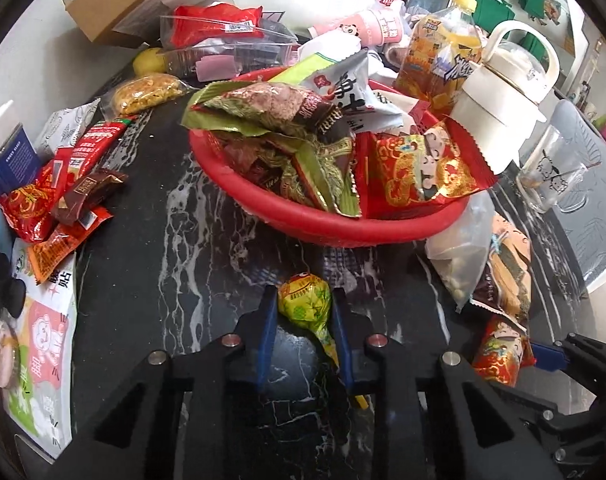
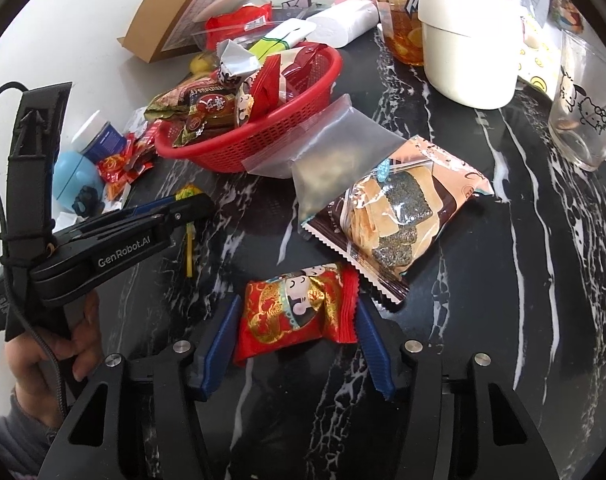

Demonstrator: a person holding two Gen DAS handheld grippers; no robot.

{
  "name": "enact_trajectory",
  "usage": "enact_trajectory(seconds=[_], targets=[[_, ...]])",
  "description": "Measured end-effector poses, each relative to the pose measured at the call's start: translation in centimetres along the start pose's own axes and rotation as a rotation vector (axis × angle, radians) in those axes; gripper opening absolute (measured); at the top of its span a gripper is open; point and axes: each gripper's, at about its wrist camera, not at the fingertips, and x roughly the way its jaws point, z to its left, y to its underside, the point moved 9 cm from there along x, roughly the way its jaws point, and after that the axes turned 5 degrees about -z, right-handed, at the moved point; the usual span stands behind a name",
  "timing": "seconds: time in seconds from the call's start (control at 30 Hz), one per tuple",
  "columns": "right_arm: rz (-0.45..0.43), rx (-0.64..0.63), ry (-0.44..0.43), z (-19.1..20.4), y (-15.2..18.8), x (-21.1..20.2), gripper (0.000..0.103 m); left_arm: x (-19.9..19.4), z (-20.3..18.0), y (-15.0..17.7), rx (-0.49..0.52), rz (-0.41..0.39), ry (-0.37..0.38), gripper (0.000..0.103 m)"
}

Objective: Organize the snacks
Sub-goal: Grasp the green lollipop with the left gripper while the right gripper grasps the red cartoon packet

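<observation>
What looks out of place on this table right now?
Loose snacks lie outside the red basket: a seaweed cracker pack, a red packet between the right gripper fingers, and a lollipop in the left gripper.

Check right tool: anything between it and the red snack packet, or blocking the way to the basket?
Nothing blocks the right tool; the red snack packet already sits between its open fingers. A clear zip bag and cracker pack lie near the path to the red basket.
</observation>
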Motion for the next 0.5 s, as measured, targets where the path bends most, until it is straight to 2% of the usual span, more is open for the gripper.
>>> enact_trajectory(seconds=[0.1, 0.5], targets=[[0.0, 0.001, -0.017, 0.1, 0.2, -0.1, 0.045, -0.3, -0.3, 0.5, -0.001, 0.011, 0.024, 0.025], [-0.027, -0.007, -0.017, -0.2, 2.3, -1.9, 0.044, -3.2, -3.2, 4.8, 0.035, 0.066, 0.104, 0.025]])
